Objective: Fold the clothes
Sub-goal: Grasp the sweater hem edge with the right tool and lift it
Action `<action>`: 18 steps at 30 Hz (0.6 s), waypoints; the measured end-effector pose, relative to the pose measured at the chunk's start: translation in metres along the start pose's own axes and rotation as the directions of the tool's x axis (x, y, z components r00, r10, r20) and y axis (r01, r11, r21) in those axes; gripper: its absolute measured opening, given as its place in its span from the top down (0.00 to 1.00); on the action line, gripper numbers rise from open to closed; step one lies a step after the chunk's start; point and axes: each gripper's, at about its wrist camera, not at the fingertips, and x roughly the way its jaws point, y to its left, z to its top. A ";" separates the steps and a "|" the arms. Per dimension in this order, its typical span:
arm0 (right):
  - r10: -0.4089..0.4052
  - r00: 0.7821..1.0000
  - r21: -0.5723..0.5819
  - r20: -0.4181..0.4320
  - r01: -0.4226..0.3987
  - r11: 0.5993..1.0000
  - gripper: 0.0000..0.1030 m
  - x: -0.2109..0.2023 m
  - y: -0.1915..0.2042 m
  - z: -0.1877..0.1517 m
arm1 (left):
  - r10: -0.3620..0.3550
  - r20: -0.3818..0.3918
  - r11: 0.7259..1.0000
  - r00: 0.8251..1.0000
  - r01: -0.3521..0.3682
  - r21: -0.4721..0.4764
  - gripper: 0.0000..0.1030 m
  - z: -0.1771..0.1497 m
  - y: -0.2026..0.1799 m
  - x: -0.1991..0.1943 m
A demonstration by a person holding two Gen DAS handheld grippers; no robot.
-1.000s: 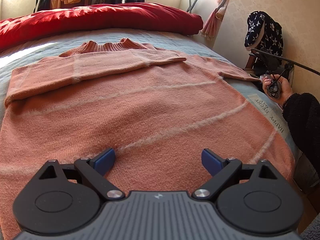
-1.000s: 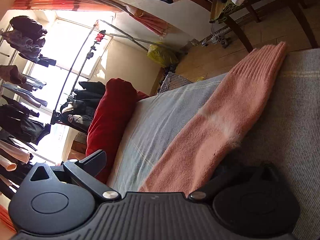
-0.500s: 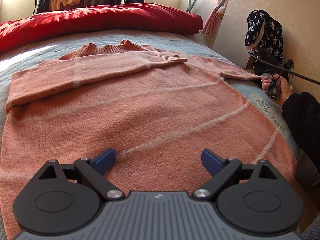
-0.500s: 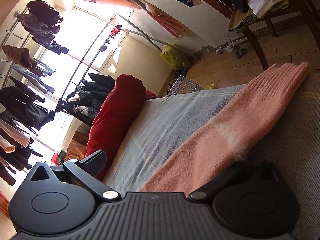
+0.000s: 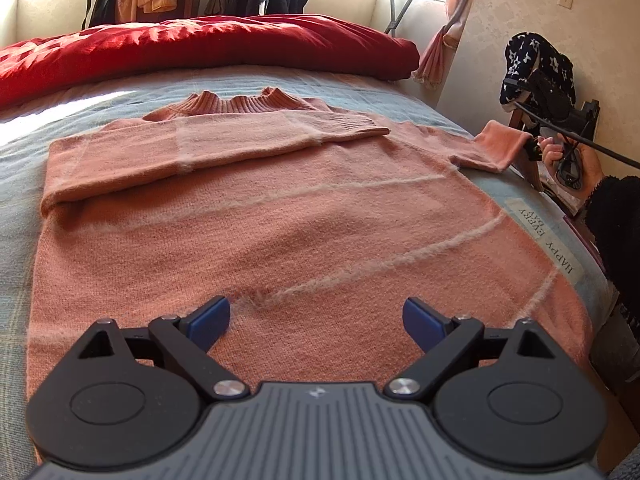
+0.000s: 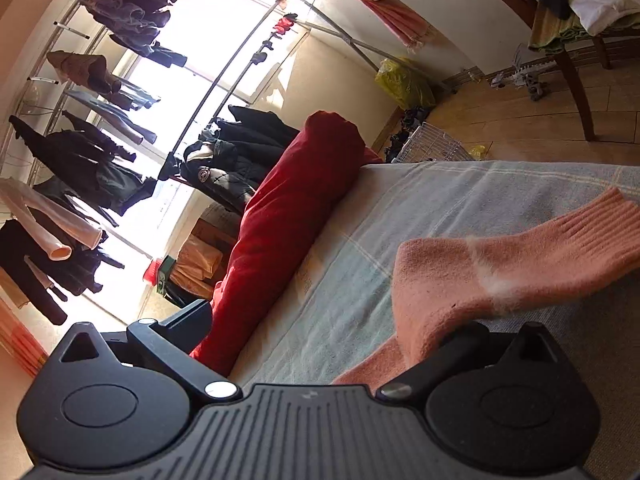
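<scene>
The left claw (image 5: 316,322) hangs released over the hem end of the sweater (image 5: 280,224), its blue pads (image 5: 210,322) spread wide and gripping nothing. The sweater lies flat on the bed (image 5: 24,168), hem nearest, collar (image 5: 240,102) farthest, with a red quilt (image 5: 200,46) bunched beyond it.

One sleeve (image 5: 200,148) is already folded across the chest, its cuff reaching toward the far shoulder; that step looks done.

The other sleeve (image 5: 496,146) is in hand: off to the side, at the bed's edge, it is lifted clear of the bed by the right claw (image 6: 312,332), which a hand (image 5: 572,160) in a dark fuzzy cuff works. From the right wrist view the sleeve (image 6: 500,272) drapes over one finger while the other finger stands well apart, so I cannot tell whether this claw is truly clenched on the cloth or only carrying it.

My judgement: the task is roughly a third along. Left to do are laying this second sleeve over the first, then folding the body, likely bringing the hem up toward the collar. The knit looks soft and limp, so the sleeve may sag or slip off as it is carried across.
</scene>
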 end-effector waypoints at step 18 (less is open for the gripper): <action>0.058 0.985 -0.111 -0.164 -0.077 0.991 0.00 0.025 0.106 -0.063 | -0.005 0.019 1.000 1.000 0.005 0.022 0.09 -0.019 0.016 -0.039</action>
